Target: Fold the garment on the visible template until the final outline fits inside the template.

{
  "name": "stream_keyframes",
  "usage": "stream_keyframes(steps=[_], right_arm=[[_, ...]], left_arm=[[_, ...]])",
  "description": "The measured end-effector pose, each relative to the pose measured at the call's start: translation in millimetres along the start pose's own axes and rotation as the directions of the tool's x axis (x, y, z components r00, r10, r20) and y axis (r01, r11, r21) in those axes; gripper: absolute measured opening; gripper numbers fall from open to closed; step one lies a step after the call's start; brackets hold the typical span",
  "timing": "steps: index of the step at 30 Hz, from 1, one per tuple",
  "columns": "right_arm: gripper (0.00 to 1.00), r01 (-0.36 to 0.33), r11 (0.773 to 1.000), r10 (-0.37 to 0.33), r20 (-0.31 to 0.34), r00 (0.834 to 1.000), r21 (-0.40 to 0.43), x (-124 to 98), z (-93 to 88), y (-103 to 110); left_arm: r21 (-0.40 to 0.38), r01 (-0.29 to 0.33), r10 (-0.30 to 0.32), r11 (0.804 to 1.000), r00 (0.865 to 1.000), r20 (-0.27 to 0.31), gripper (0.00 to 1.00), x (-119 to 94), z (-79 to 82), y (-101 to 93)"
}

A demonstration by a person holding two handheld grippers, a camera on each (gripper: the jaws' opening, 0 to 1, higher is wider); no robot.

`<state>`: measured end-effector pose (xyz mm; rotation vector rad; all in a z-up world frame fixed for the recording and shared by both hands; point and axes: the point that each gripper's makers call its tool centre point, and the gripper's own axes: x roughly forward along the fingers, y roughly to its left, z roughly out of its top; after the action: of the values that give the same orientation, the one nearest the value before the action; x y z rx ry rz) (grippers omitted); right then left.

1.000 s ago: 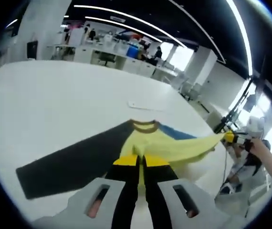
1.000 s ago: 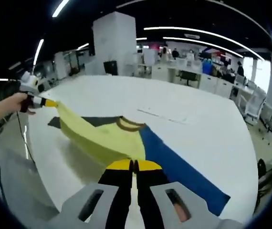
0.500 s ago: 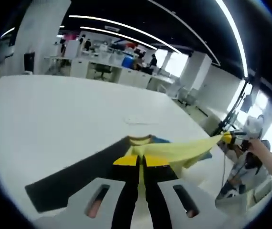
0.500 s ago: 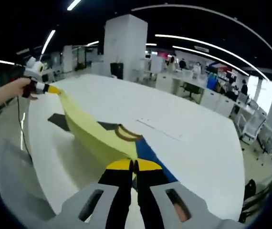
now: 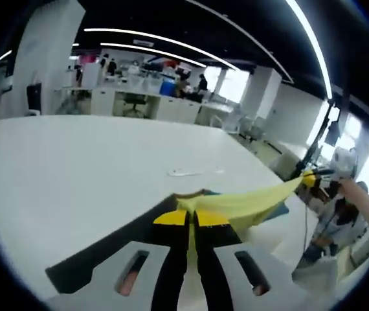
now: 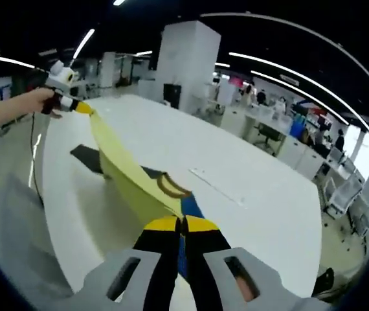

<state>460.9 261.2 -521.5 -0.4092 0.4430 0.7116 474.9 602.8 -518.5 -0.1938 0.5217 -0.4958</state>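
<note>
Big white worktop (image 5: 74,175) in an open office, ceiling strip lights overhead. Left gripper (image 5: 191,218) and right gripper (image 6: 180,224) each clamp the yellow shirt (image 6: 129,178), now stretched higher off the worktop than before.

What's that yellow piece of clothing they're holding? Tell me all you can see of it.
The garment is a soft long-sleeved top: yellow body, brown ribbed collar, one black sleeve, one blue sleeve. Its yellow body is lifted and pulled taut between the left gripper and right gripper, both shut on its edge. The sleeves trail down onto the white table.
</note>
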Motion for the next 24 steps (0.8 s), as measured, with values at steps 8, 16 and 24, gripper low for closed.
stream_keyframes(steps=[8, 16, 24], right_arm=[[0.03, -0.057, 0.998, 0.057, -0.005, 0.998, 0.003, -7.5, -9.4, 22.8], [0.03, -0.08, 0.997, 0.08, -0.007, 0.997, 0.016, -16.8, -21.4, 42.8], [0.03, -0.125, 0.992, 0.126, -0.03, 0.992, 0.019, -28.7, -47.6, 72.8]], left_arm=[[-0.023, -0.003, 0.003, 1.0, 1.0, -0.028, 0.0, -14.4, -23.9, -0.1], [-0.05, -0.005, 0.002, 0.999, 0.998, -0.056, 0.0, -32.0, -54.4, -3.9], [-0.075, -0.003, -0.005, 0.997, 0.994, -0.111, 0.0, -50.9, -95.8, -8.7]])
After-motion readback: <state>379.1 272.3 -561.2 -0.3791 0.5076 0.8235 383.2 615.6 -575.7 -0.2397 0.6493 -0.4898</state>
